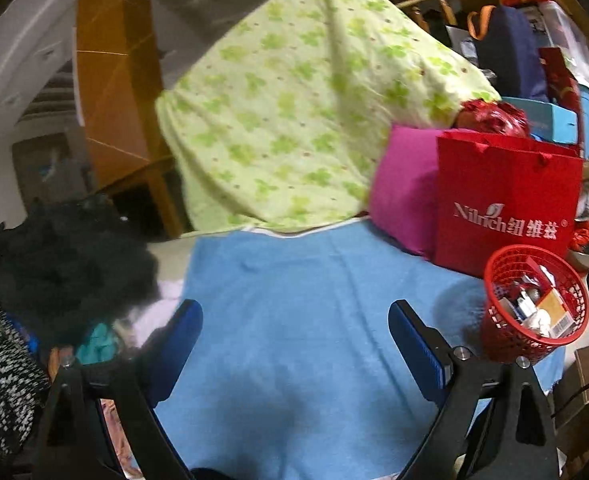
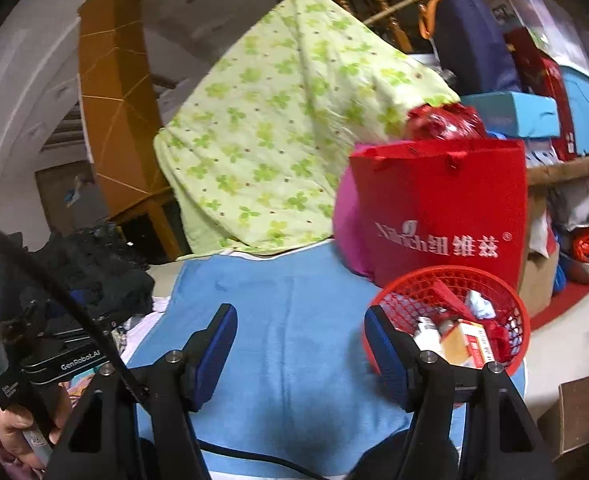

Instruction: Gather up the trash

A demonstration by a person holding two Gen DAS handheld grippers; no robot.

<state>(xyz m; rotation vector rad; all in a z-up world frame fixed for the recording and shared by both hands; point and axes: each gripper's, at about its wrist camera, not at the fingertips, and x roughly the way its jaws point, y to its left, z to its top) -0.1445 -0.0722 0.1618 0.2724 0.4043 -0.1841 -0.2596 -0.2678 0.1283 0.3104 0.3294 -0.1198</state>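
A red mesh basket (image 1: 506, 340) (image 2: 406, 300) stands on the right side of a blue towel (image 1: 294, 280) (image 2: 286, 300). It holds trash (image 1: 542, 308) (image 2: 466, 340): small boxes, crumpled paper and wrappers. My left gripper (image 1: 294, 320) hangs open over the bare towel with nothing between its fingers, and the basket is off to its right. My right gripper (image 2: 300, 332) is open and empty too. Its right finger (image 2: 386, 352) overlaps the basket's near left side in the picture; I cannot tell whether they touch.
Behind the basket stands a red paper bag (image 1: 506, 200) (image 2: 442, 208) against a pink cushion (image 1: 402, 188). A green patterned cloth (image 1: 294, 100) drapes at the back. Dark clothes (image 1: 66, 260) are piled left, stacked clutter (image 2: 534, 80) right. A hand (image 2: 14, 432) holds the other gripper's body.
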